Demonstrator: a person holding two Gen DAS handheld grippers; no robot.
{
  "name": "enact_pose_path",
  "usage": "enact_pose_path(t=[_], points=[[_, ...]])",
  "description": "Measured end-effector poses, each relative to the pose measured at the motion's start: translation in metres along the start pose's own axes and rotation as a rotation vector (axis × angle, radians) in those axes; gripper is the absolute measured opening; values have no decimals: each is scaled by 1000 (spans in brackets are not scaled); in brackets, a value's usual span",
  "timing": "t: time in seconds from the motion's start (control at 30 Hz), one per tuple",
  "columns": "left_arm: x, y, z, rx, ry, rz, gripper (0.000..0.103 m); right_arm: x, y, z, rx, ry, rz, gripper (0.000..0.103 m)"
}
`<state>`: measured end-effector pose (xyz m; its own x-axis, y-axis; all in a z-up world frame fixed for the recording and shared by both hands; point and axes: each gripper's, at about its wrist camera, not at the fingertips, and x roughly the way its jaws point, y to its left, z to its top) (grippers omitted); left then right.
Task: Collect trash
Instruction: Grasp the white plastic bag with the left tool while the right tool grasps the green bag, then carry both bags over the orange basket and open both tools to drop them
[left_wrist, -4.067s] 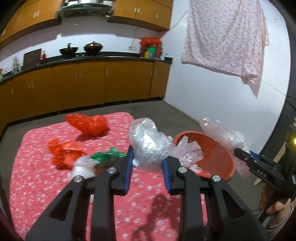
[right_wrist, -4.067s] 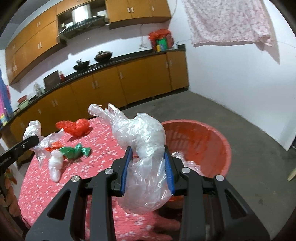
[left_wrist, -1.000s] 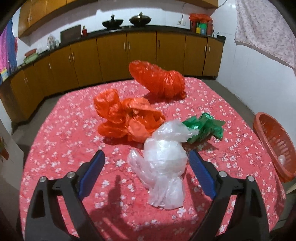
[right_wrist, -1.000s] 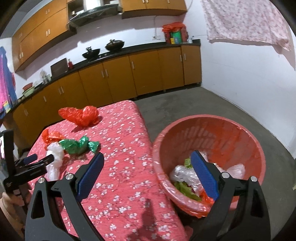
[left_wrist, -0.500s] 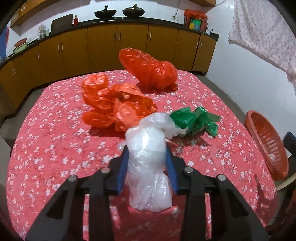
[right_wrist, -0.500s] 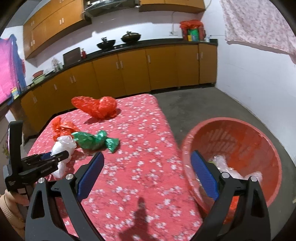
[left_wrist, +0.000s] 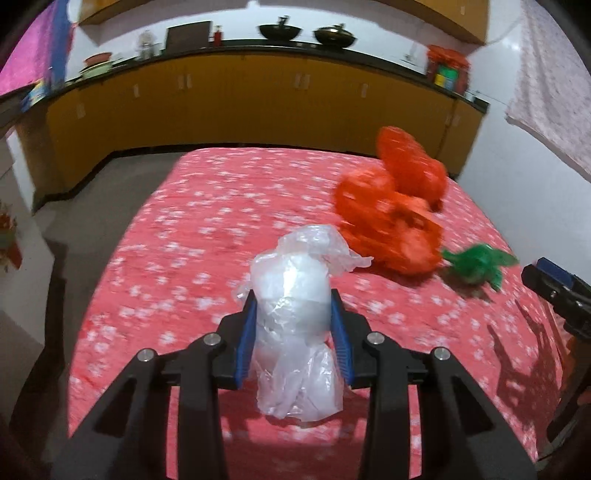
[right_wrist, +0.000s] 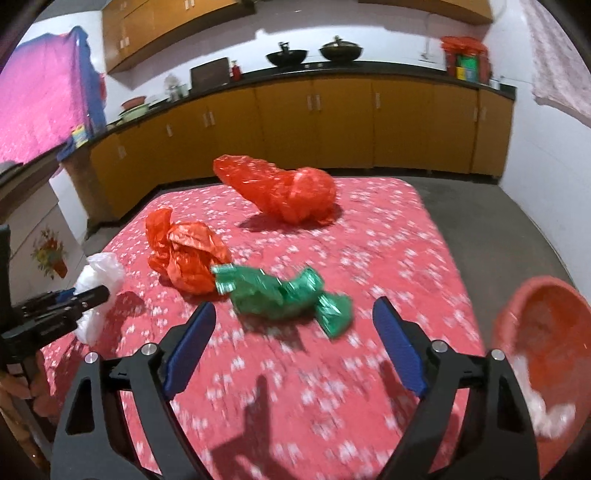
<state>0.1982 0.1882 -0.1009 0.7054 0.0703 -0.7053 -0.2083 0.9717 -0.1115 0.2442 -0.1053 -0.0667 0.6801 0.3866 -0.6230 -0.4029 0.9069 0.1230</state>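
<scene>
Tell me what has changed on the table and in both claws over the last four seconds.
Both claws dropped their clear bags into the red basket. The left claw then swung back and shut on the white plastic bag, now raised off the tablecloth. The right claw, open and empty, swung toward the green wrapper. The orange bag and red bag lie unmoved.

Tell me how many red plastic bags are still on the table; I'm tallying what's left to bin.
2. One red bag lies toward the far side of the table; the other is crumpled nearer, touching the green bag. None seems hidden.
</scene>
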Motion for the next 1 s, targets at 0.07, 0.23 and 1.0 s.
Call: enact_pose_path(t=[0.07, 0.23, 1.0], points=[[2, 9, 4, -13, -4, 7, 37, 17, 2, 5, -22, 20, 9, 86], [6, 17, 12, -27, -12, 14, 38, 45, 1, 7, -39, 95, 11, 82], [-20, -19, 7, 25, -34, -52, 38, -15, -30, -22, 83, 99, 4, 29]])
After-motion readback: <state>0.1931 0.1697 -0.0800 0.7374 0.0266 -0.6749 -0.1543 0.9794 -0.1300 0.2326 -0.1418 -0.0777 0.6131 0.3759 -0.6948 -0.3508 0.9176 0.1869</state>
